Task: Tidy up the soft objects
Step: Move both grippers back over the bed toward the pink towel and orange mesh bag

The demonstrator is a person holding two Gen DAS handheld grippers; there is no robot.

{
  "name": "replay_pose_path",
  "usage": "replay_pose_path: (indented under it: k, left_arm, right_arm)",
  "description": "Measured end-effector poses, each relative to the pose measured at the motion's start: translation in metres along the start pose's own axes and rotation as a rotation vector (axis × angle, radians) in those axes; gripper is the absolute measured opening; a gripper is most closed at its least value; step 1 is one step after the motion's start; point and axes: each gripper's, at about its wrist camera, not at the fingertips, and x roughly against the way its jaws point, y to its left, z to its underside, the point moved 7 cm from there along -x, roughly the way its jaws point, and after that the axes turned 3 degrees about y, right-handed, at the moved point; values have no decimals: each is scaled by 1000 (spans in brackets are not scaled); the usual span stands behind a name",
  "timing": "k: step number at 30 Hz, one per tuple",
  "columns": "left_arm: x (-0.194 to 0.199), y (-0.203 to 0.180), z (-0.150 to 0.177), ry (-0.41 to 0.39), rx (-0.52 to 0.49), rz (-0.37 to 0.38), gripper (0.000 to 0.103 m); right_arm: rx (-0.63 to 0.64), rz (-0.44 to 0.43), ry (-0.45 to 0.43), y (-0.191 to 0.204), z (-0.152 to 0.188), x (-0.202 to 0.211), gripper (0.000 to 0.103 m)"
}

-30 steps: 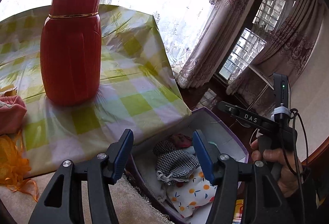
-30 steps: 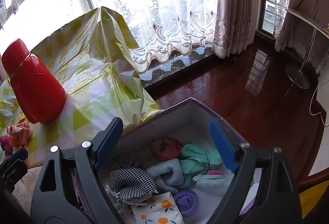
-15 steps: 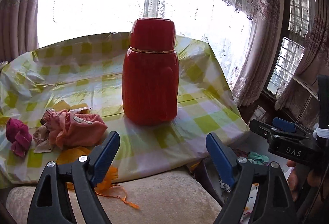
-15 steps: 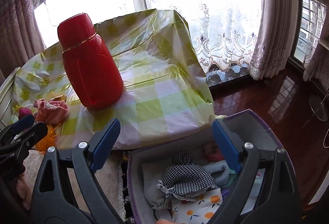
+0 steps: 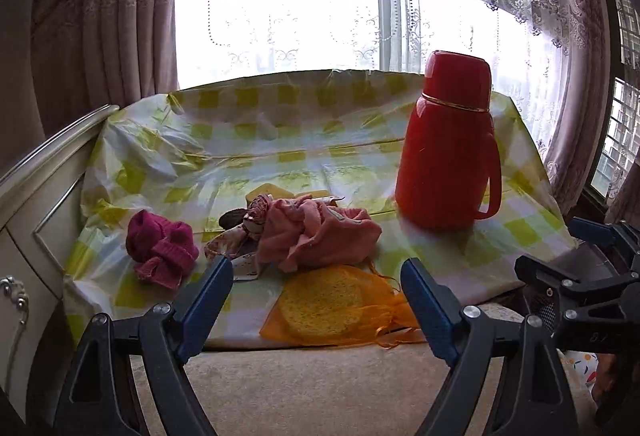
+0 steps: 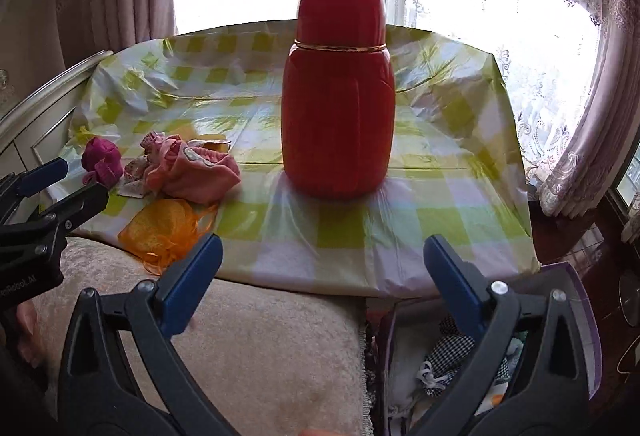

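Lying on green-checked tablecloth (image 5: 320,164): magenta knit piece (image 5: 160,248), pink cloth bundle (image 5: 320,236) just beside it, yellow mesh pouch (image 5: 332,304) at near edge. Red thermos (image 5: 448,152) upright, apart to right. Left gripper (image 5: 316,300) spread wide, nothing between jaws. Right gripper (image 6: 320,276) spread wide, jaws just opened further, empty. Purple-rimmed storage box (image 6: 576,284) below table edge holds checked cloth (image 6: 448,352).

A home living room: floral curtains (image 5: 120,16), lace sheers (image 6: 552,84), and a checked tablecloth (image 6: 420,204) by the window.
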Motion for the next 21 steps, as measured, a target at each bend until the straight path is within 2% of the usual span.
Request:
replay_pose_path:
  k: [3,7,15,21]
  left_arm:
    - [-3,29,8,29,100,-11,87]
    - [-4,50,13,36,175,18,85]
    - [-18,59,11,54,222,97,72]
    - [-23,80,6,38,293,86,70]
  right_arm:
    - [38,-110,22,30,-1,-5,101]
    - [19,-170,85,54,1,-20,101]
    - [10,-226,193,83,3,-51,101]
    - [24,-259,280,111,1,-77,101]
